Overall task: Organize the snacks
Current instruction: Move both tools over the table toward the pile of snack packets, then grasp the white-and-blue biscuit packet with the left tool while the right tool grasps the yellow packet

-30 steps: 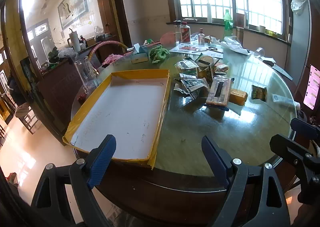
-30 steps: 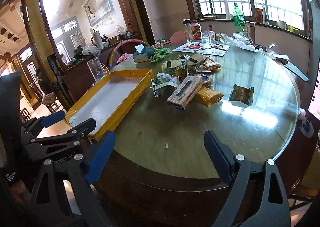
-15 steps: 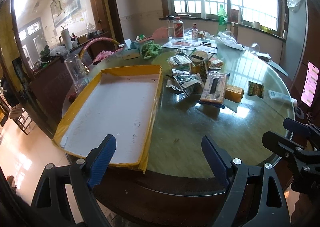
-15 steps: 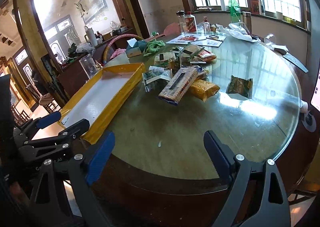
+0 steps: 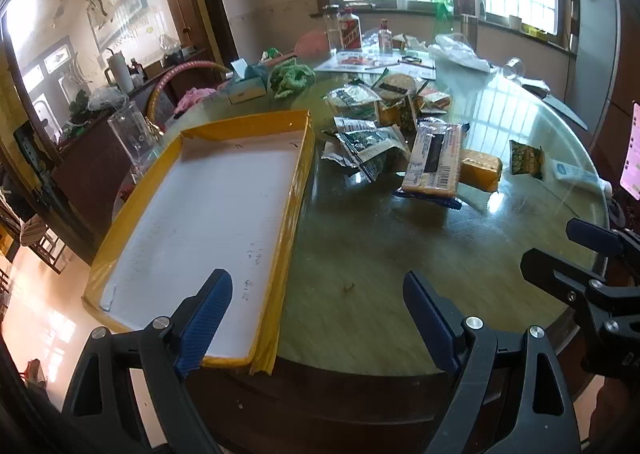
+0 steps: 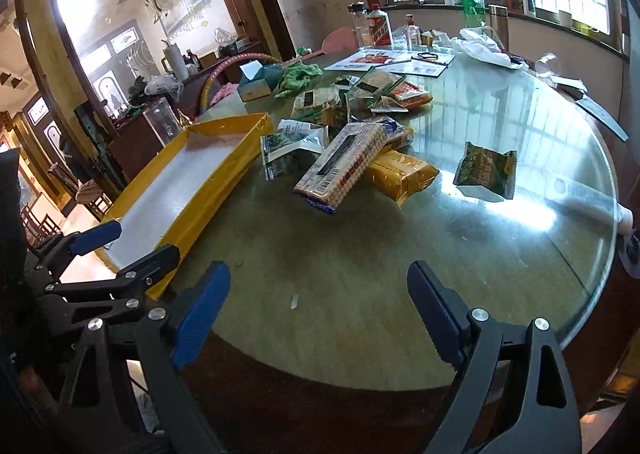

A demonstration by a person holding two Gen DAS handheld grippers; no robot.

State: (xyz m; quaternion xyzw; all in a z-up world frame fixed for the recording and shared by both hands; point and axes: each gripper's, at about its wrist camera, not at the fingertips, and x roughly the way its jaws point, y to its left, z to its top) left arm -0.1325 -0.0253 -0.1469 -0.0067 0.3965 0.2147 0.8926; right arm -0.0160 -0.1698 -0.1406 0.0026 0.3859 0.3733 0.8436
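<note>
both grippers hover at the near edge of a round glass-topped table (image 6: 400, 274). the left gripper (image 5: 316, 318) has its blue-padded jaws wide apart with nothing between them, one pad over the near corner of the yellow-rimmed tray (image 5: 296, 190). the right gripper (image 6: 318, 314) is equally spread and empty. the snacks sit piled mid-table just beside the tray: a cracker pack (image 6: 344, 166) leaning on a yellow packet (image 6: 404, 174), and a green packet (image 6: 486, 168) apart from them.

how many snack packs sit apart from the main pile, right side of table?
1: the green packet lies alone on the glass table, right of the orange pack. Others overlap in the pile; some there may be hidden.
</note>
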